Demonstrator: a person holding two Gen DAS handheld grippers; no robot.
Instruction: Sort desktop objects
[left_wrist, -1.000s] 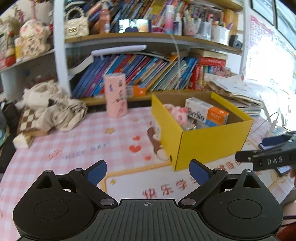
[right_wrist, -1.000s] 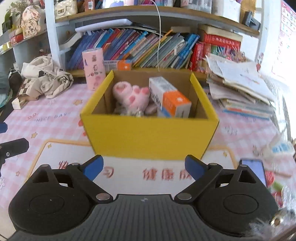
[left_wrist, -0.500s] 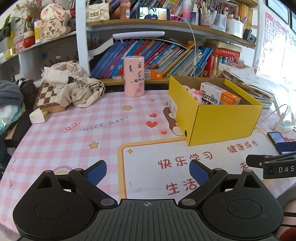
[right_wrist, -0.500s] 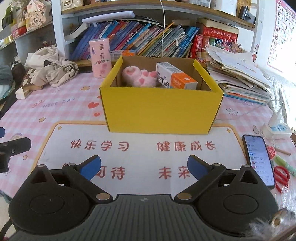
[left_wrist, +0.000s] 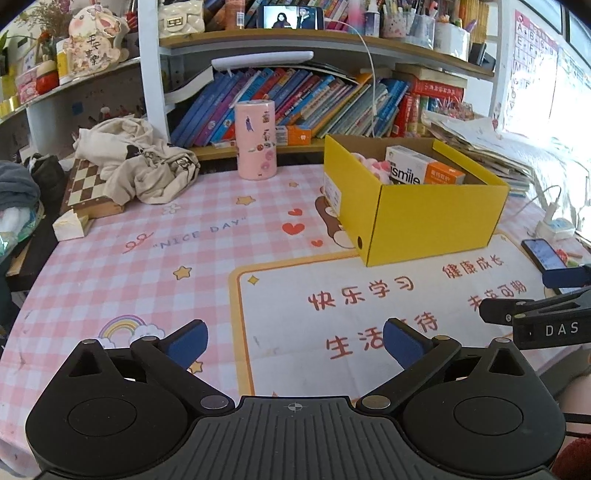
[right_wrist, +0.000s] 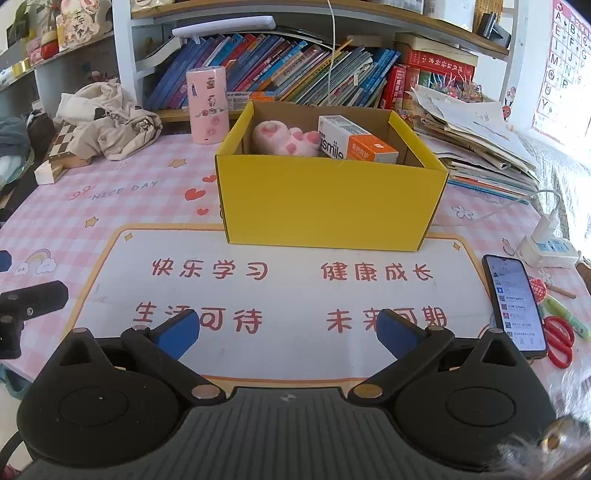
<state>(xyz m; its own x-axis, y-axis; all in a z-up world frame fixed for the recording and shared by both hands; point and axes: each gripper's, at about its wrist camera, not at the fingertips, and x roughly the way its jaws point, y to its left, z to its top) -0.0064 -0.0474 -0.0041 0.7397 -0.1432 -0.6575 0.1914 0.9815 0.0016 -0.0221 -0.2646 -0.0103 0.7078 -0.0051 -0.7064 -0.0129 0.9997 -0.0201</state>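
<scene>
A yellow cardboard box (right_wrist: 332, 199) stands on the pink checked desk mat; it also shows in the left wrist view (left_wrist: 436, 221). Inside lie a pink plush toy (right_wrist: 284, 140) and a white and orange toothpaste carton (right_wrist: 354, 146). My left gripper (left_wrist: 295, 341) is open and empty, over the mat's near left part. My right gripper (right_wrist: 288, 330) is open and empty, over the white panel in front of the box. Each gripper's edge shows in the other's view.
A pink cylinder (left_wrist: 256, 140) stands before the bookshelf. A cloth heap (left_wrist: 136, 162) lies on a chessboard at the left. A phone (right_wrist: 515, 302), red scissors (right_wrist: 561, 339) and a power strip (right_wrist: 546, 251) lie at the right, beside a paper stack (right_wrist: 476, 136).
Both grippers have drawn back from the yellow box toward the desk's near edge. Both stay open and empty. The box's contents have not moved.
</scene>
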